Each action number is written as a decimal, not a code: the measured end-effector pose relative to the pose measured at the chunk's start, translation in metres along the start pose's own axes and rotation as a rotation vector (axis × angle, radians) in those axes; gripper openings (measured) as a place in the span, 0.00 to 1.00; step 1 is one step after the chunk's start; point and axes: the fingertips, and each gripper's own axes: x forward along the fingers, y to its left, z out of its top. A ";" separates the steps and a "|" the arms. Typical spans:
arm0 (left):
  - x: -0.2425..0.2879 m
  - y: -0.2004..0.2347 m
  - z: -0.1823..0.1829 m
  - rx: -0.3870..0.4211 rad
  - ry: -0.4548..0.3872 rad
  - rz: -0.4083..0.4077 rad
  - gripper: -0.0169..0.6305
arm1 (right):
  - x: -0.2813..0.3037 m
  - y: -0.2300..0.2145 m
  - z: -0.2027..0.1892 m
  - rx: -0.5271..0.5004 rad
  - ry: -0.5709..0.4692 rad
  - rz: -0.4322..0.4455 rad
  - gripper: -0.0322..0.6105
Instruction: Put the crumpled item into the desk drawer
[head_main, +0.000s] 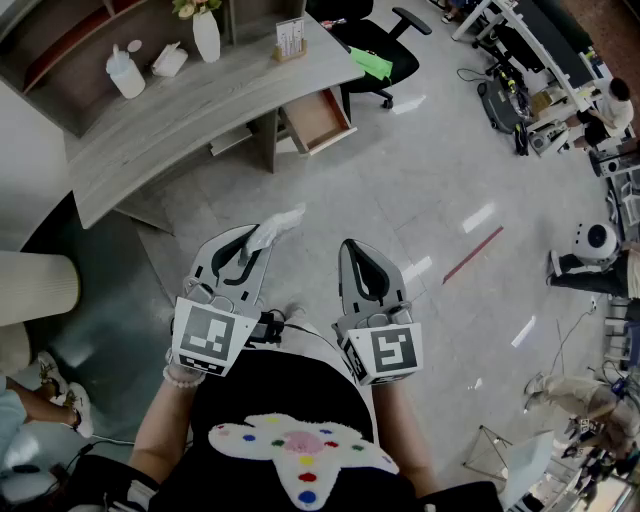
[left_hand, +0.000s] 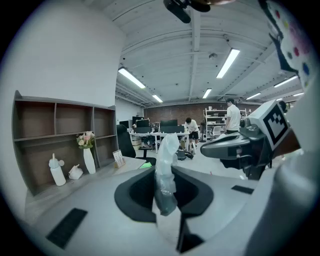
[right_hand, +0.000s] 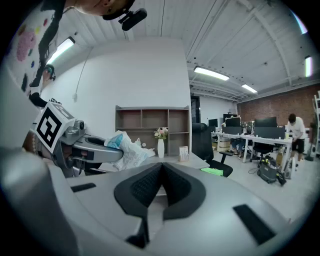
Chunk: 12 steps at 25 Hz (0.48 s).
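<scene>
Head view: L tongs (head_main: 247, 240) grip crumpled item (head_main: 279, 224), R tongs (head_main: 357, 250) closed, empty; well short of open desk drawer (head_main: 318, 119). Carry step; next: reach over drawer.

Grey tools, black top (head_main: 268, 385)
On the left gripper (head_main: 245, 238) and right gripper (head_main: 352, 247): grey shells, black pads (right_hand: 145, 187), square-marker cubes (head_main: 210, 337); a white patch (head_main: 295, 455) (coloured dots) on the top, a bead bracelet (head_main: 183, 377) up-left of it.

Setting: open-plan office. We list 1 curved desk (head_main: 200, 110) with an open drawer (head_main: 318, 118), 1 black swivel chair (head_main: 385, 45), rows of workstations (left_hand: 160, 126) with monitors, wall shelving (left_hand: 55, 130), ceiling strip lights (left_hand: 228, 62) and a brick back wall (left_hand: 170, 110).
</scene>
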 end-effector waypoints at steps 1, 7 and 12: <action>0.000 0.000 0.001 0.000 0.000 0.000 0.12 | 0.000 -0.001 0.000 -0.004 0.000 -0.003 0.05; 0.001 0.001 0.000 0.003 -0.002 0.005 0.12 | 0.000 -0.005 -0.003 -0.025 -0.003 -0.013 0.05; 0.004 -0.001 0.000 0.004 -0.001 0.009 0.12 | 0.001 -0.007 -0.004 -0.022 -0.002 0.000 0.05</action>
